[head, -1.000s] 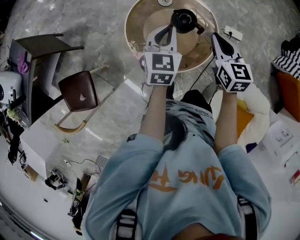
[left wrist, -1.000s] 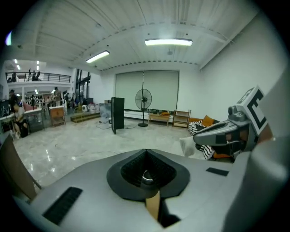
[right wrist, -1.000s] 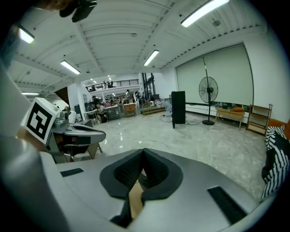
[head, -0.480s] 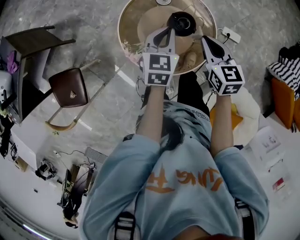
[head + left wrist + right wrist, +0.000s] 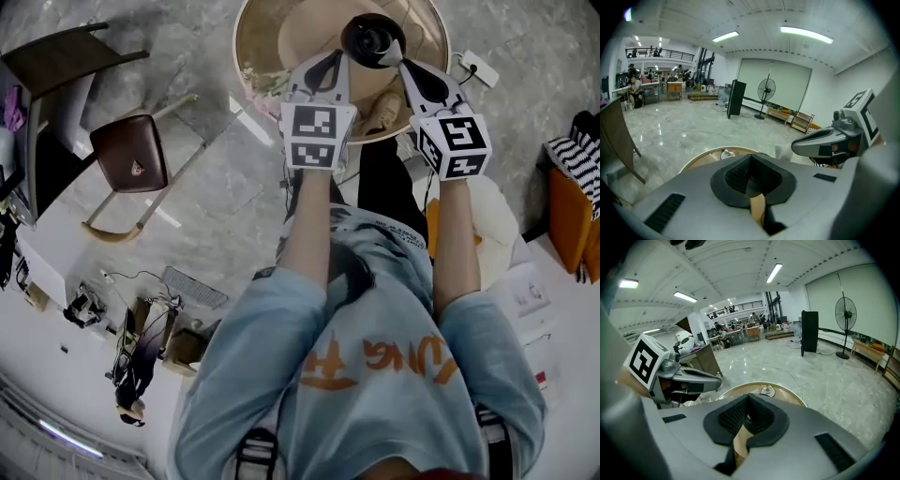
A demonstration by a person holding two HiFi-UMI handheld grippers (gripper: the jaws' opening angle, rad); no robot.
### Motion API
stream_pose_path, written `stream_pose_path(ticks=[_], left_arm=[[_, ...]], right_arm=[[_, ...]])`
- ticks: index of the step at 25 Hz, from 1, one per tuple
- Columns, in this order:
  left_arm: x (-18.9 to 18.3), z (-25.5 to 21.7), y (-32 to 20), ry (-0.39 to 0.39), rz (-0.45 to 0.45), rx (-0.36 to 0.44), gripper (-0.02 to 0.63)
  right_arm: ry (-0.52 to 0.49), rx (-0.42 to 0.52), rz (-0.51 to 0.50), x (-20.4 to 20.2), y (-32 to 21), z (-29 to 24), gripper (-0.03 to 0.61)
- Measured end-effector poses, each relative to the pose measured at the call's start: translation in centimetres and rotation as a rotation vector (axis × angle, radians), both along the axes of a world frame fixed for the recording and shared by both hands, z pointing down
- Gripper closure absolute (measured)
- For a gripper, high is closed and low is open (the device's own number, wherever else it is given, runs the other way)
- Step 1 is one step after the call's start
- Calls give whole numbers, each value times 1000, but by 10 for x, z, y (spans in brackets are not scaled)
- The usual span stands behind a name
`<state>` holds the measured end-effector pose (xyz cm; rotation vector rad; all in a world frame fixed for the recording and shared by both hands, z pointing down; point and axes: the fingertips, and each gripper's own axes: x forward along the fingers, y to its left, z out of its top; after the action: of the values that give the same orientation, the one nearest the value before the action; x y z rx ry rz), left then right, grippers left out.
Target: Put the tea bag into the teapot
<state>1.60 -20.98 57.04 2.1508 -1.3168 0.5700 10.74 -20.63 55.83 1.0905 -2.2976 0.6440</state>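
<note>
Tabletop [image 5: 281, 37], round and tan, occupies the upper centre of the head view. The black teapot [image 5: 373, 39] stands on it near the top edge of the frame. Its mouth faces up and appears open.

Left gripper [image 5: 334, 60]: jaws together, nothing between the pads. Its tip lies just left of the teapot.

Right gripper [image 5: 407, 67]: jaws together as well, tip just right of the teapot rim. Its own view shows pad against pad, with only tabletop and the dark teapot in the slot below.

Tea bag: not confirmed in any view. In the head view a small pale scrap [image 5: 390, 52] sits at the right gripper's tip, against the teapot rim. It may be the bag or its tag, but it is too small to tell.

Handling, as a judgement:
- Treat the tea bag as very light, limp and easy to tear.
- Take it by the top seam or by the tag and string, not across the filled pouch.
- Close the jaws lightly; thin paper can slip from the pads.
- Expect the bag to swing.
- Treat the teapot as hard, breakable and easy to nudge.
- Keep both tips off the rim when you lower the bag through the mouth.
</note>
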Motion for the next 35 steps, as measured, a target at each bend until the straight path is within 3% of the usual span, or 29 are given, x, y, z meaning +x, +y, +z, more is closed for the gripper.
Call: stream_pose_path(ticks=[24,35], left_arm=[[6,50,-9,14,-38,-57,589],[11,58,-8,20,-32,-71,589]], right_arm=[[87,-42,-23,-15,-29,68,565],[130,-105,-14,-14,-28,97,565]])
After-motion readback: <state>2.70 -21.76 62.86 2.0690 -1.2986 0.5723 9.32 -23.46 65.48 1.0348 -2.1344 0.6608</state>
